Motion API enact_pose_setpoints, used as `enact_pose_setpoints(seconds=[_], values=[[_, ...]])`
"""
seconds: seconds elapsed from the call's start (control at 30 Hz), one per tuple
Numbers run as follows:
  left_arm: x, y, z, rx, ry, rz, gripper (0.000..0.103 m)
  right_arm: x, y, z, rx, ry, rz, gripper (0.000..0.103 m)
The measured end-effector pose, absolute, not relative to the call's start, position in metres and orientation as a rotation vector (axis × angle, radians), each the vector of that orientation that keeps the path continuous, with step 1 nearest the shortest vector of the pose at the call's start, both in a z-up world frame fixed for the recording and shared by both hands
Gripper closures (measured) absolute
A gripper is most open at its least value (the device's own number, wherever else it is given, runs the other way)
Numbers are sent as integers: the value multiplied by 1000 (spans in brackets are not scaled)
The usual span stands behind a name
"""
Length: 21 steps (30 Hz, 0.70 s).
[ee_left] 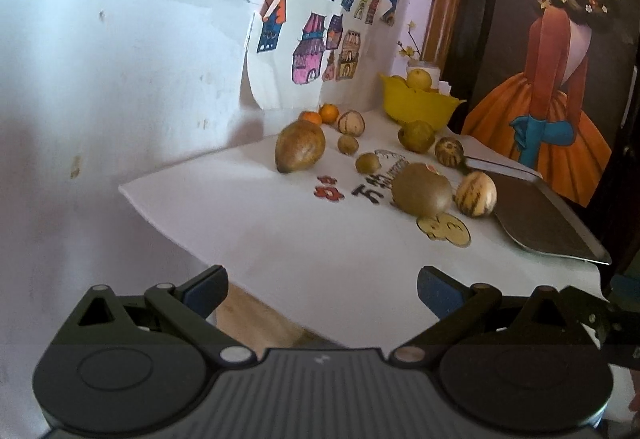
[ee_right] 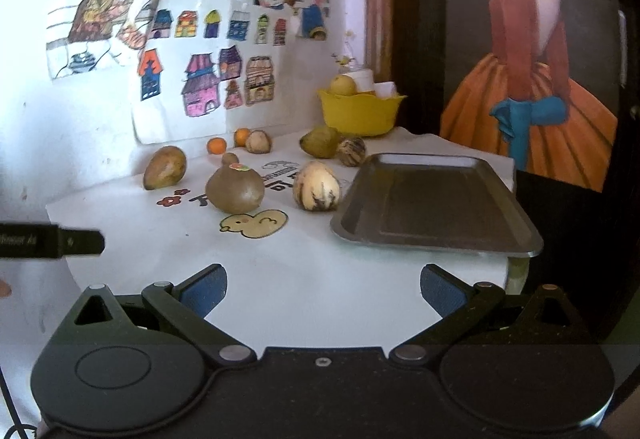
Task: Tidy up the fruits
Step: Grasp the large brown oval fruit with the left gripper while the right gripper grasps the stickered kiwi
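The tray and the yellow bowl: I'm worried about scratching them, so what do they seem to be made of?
The tray looks like metal, probably stainless steel: grey, dull sheen, bright highlights along its thin rolled rim. The yellow bowl looks like plastic: uniform opaque colour, smooth soft gloss, thin moulded lip.

Oranges (ee_left: 320, 114): 2
Striped melons (ee_left: 476, 195): 3
Brown-green fruits (ee_left: 300, 146): 5
Yellow bowl (ee_left: 416, 105): 1
Metal tray (ee_right: 436, 199): 1

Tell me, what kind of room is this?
Probably a room in someone's home, maybe a child's corner. Coloured drawings are stuck on the wall, a painting of a girl leans nearby, and fruit lies around a yellow bowl and a tray on a small table.
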State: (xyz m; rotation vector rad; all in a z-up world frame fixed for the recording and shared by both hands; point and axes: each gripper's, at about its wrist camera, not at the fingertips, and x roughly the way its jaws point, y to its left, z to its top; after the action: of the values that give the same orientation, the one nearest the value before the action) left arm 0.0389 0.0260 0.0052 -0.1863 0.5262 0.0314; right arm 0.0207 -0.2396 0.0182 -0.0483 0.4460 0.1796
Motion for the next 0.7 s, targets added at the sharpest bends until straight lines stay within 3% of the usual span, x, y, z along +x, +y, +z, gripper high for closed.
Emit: enact_pose_setpoints(seconds=[0.7], values=[[162,66,30,-61,551,-24,0,130,-196,45,-369,506,584,0]])
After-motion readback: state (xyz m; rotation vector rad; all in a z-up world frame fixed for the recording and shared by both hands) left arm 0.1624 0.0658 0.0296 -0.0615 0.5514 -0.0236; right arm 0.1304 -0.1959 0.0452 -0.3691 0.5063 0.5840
